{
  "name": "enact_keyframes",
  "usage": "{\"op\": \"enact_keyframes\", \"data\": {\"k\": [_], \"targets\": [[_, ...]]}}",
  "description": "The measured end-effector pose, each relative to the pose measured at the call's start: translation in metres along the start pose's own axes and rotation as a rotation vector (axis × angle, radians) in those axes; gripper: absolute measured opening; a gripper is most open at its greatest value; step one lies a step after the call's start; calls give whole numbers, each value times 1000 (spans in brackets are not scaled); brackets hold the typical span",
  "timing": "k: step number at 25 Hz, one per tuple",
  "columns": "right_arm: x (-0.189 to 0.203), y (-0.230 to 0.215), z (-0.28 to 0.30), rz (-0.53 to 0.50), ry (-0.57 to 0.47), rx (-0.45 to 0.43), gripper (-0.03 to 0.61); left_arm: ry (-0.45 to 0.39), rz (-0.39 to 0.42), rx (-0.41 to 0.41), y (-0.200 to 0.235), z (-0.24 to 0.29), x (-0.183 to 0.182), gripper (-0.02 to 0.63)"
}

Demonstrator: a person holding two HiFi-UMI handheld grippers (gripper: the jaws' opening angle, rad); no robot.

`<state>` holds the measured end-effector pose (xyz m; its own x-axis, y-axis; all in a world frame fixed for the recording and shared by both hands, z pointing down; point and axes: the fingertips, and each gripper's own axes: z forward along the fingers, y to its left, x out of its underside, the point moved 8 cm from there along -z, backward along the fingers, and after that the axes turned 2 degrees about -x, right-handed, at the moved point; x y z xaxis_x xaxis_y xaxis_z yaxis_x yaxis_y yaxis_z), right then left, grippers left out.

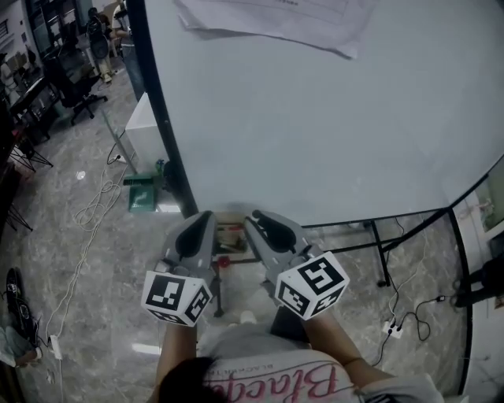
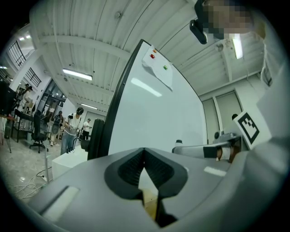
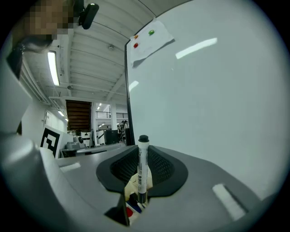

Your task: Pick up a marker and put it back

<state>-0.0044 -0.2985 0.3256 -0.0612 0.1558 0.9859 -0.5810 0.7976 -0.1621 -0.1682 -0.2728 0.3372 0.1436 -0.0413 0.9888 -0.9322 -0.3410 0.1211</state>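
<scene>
In the right gripper view a white marker (image 3: 143,170) with a black cap stands upright between the jaws of my right gripper (image 3: 141,153), whose ribbed pads press on its barrel. Below it I see red and blue pieces (image 3: 131,210) on a pale holder. My left gripper (image 2: 144,152) is shut with its tips touching and nothing between them. In the head view both grippers, left (image 1: 206,217) and right (image 1: 257,217), point at the lower edge of the whiteboard (image 1: 315,118), side by side. The marker itself is hidden there.
A sheet of paper (image 1: 276,20) is pinned with magnets at the whiteboard's top. The board's black stand legs (image 1: 379,253) and a power strip with cables (image 1: 394,327) are on the marble floor at the right. A white box (image 1: 146,124) and people stand far left.
</scene>
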Motion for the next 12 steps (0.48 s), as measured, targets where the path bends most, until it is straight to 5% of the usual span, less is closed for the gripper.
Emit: {"op": "enact_keyframes", "data": {"k": [6, 12], "targets": [[-35, 5, -19, -16, -129, 2, 66, -19, 3, 19, -6, 1, -11, 0], [-37, 5, -21, -34, -137, 25, 66, -9, 43, 47, -10, 3, -12, -2]]}}
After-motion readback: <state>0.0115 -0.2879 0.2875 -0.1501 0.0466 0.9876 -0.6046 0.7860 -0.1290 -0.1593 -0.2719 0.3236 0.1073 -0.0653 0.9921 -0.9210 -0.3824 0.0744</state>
